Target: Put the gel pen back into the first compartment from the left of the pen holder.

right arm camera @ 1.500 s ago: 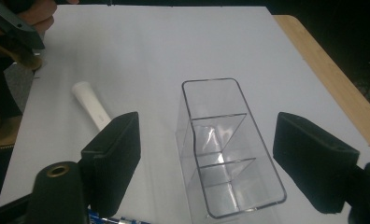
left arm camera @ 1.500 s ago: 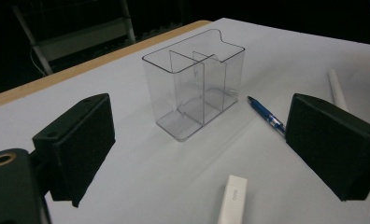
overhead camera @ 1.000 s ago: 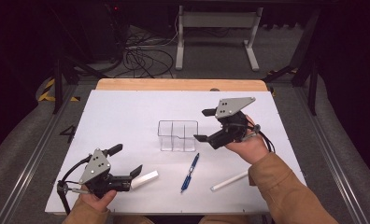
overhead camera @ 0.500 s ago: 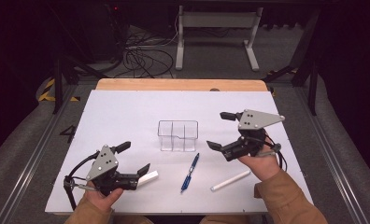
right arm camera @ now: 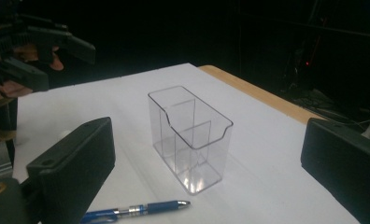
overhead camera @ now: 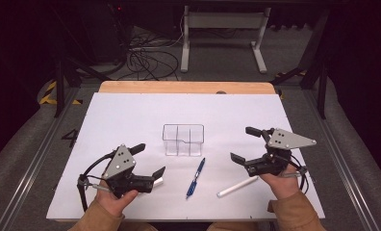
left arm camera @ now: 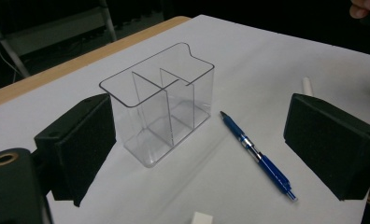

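Note:
A clear plastic divided container [overhead camera: 183, 139] stands mid-table, seen close in the left gripper view [left arm camera: 157, 105] and the right gripper view [right arm camera: 190, 135]. A blue pen [overhead camera: 196, 178] lies in front of it [left arm camera: 260, 156] [right arm camera: 136, 210]. One white marker [overhead camera: 237, 186] lies near my right gripper [overhead camera: 241, 143]. That gripper is open; its jaws have just been opening, with nothing between them. A second white marker [overhead camera: 156, 182] lies partly under my left gripper [overhead camera: 150, 160], which is open and holds nothing. Both grippers point toward the container.
A white sheet [overhead camera: 131, 115] covers the wooden table [overhead camera: 179, 87]. Dark floor, cables [overhead camera: 150, 60] and a white desk frame [overhead camera: 222, 33] lie beyond the far edge. In the right gripper view the left gripper [right arm camera: 29, 46] shows at upper left.
My right gripper has moved right and down toward the near edge, away from the container, and its jaws stand wider. My left gripper has shifted slightly right, over the near white marker.

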Demonstrator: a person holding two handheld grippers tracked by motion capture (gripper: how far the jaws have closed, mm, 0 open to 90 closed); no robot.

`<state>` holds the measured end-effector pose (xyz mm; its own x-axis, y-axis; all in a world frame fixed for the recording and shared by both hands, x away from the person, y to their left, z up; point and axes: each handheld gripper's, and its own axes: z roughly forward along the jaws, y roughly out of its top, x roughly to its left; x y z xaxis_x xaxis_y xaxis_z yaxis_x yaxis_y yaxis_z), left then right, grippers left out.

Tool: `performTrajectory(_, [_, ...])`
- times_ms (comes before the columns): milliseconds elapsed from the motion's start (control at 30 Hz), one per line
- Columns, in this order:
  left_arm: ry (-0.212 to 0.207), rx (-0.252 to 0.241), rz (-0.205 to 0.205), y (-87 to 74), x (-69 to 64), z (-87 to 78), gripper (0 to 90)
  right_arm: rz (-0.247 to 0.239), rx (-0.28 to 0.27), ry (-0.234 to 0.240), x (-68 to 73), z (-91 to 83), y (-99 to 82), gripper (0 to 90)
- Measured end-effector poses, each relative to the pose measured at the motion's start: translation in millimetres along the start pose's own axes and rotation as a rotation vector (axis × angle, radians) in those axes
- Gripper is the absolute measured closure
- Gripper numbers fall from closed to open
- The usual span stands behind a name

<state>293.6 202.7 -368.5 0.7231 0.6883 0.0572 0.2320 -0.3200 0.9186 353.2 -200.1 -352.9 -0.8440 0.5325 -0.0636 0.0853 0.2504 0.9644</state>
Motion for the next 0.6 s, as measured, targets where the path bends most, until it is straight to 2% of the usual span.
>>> performTrajectory(67, [-0.010, 0.005, -0.006, 1.4, 0.8, 2.4, 10.0, -0.008, 0.003, -0.011, -0.5, -0.6, -2.6, 3.6])
performTrajectory(233, [-0.023, 0.028, -0.023, 5.8, 0.1, 6.8, 9.9, 0.011, -0.008, -0.008, -3.6, -1.4, -6.9, 3.6])
performTrajectory(300, [-0.033, 0.044, -0.056, 8.5, -0.6, 9.0, 9.8, 0.022, -0.009, -0.009, -4.6, -1.5, -8.3, 3.7])
performTrajectory(367, [-0.054, 0.057, -0.075, 10.4, -1.1, 10.5, 10.1, 0.029, -0.013, -0.008, -5.4, -2.0, -9.0, 3.7])
performTrajectory(467, [-0.058, 0.075, -0.092, 13.1, -1.0, 12.1, 11.8, 0.033, -0.019, -0.007, -5.4, -2.8, -8.8, 3.6])
performTrajectory(533, [-0.060, 0.081, -0.096, 14.4, -1.1, 13.6, 13.5, 0.033, -0.021, -0.007, -5.3, -3.3, -8.7, 3.7])
performTrajectory(600, [-0.048, 0.095, -0.077, 15.5, -1.9, 15.1, 14.7, 0.035, -0.021, -0.006, -5.9, -3.5, -8.9, 3.7])
